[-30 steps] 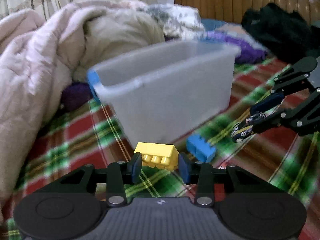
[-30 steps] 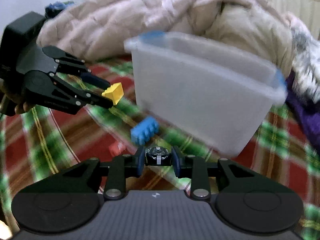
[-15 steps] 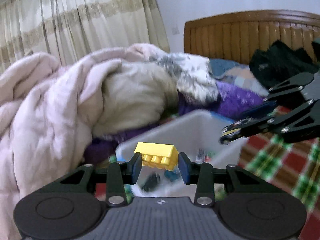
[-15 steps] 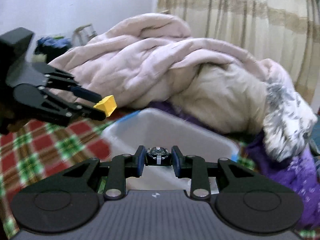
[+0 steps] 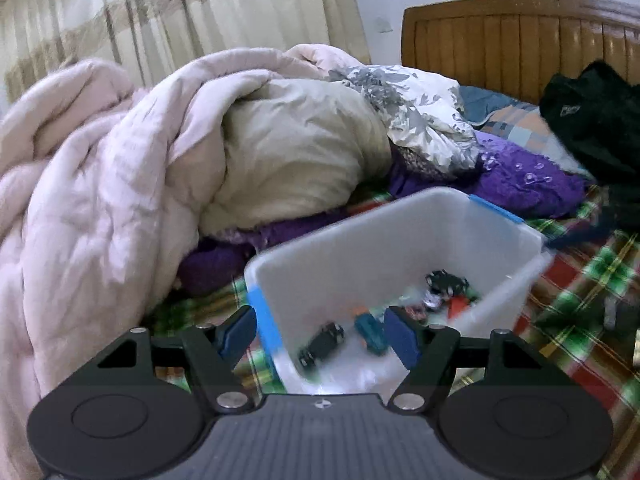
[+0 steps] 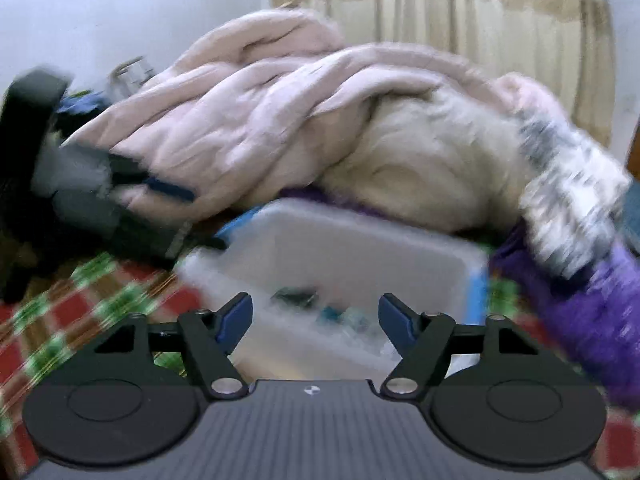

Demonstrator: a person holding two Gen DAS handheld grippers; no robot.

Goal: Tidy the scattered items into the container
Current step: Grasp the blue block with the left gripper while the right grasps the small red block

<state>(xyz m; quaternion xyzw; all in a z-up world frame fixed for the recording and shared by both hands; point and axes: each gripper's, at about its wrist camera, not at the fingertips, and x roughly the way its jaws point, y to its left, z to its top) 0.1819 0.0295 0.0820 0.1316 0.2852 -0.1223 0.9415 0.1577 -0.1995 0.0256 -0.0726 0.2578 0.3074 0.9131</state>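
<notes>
On the plaid-covered bed (image 5: 580, 280), your left gripper (image 5: 320, 334) and right gripper (image 6: 316, 316) are both opening, now empty: the yellow brick and small car have dropped into the translucent white plastic bin (image 5: 400, 232). Fetch the remaining pieces.

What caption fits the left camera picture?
Left gripper, jaws opening and empty, above the plastic bin of toy cars.

The left hand-held gripper (image 5: 320, 334) is tilted downward, jaws opening with nothing gripped. The right hand-held gripper (image 6: 316, 318) is likewise opening and empty.
</notes>
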